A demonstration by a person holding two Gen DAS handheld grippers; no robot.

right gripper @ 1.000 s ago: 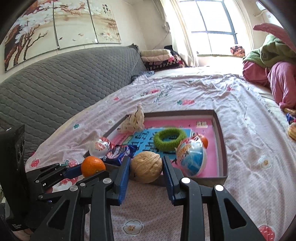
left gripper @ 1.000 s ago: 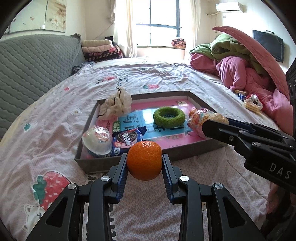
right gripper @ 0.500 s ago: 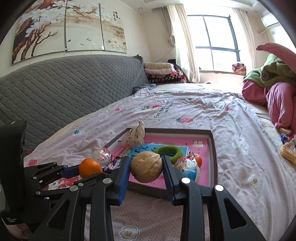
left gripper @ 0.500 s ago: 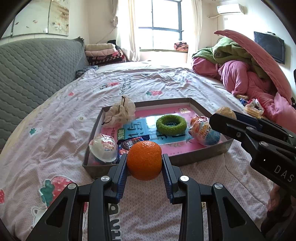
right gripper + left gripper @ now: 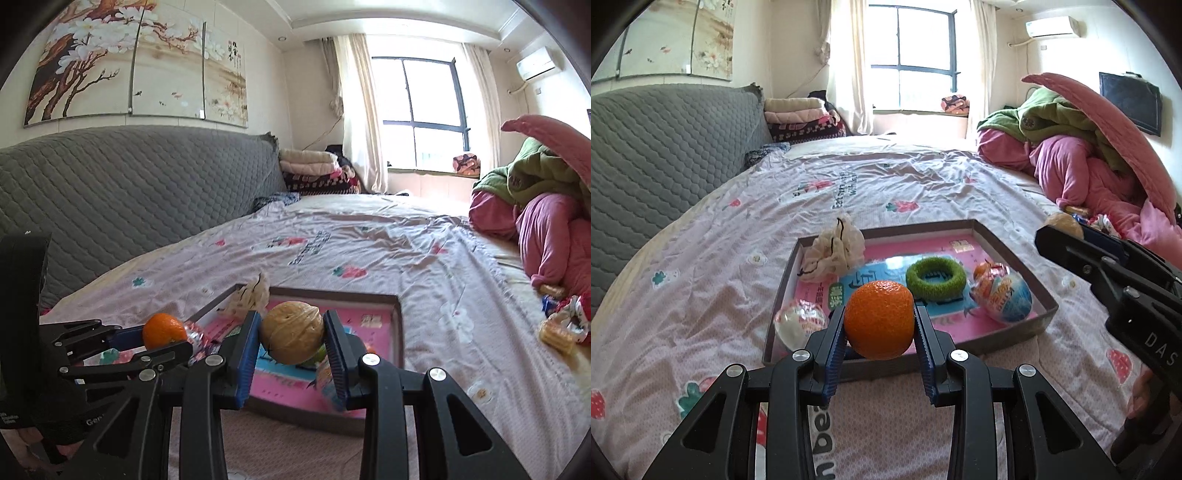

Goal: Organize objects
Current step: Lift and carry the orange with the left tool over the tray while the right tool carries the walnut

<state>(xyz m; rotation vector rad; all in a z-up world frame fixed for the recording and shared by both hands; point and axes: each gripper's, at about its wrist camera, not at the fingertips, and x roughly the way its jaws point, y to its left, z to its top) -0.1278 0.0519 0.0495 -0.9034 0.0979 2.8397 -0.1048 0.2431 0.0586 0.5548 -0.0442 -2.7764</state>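
My left gripper (image 5: pixel 879 328) is shut on an orange tangerine (image 5: pixel 878 319) and holds it above the near edge of a grey tray (image 5: pixel 1015 336) with a pink floor on the bed. My right gripper (image 5: pixel 291 339) is shut on a tan walnut (image 5: pixel 292 331), raised above the same tray (image 5: pixel 399 328). The tray holds a green fuzzy ring (image 5: pixel 935 278), a colourful egg-shaped toy (image 5: pixel 1004 293), a crumpled cream bag (image 5: pixel 833 253) and a clear wrapped ball (image 5: pixel 799 325). The tangerine also shows in the right wrist view (image 5: pixel 164 330), at the left.
The bed has a pink floral sheet (image 5: pixel 720 266). A grey quilted headboard (image 5: pixel 657 147) runs along the left. Pink and green bedding (image 5: pixel 1089 158) is heaped at the right, with snack packets (image 5: pixel 561 328) beside it. Folded blankets (image 5: pixel 801 118) lie near the window.
Both grippers have risen and pulled back from the tray, each keeping hold of its fruit or nut. The tray now sits lower and farther in both views.
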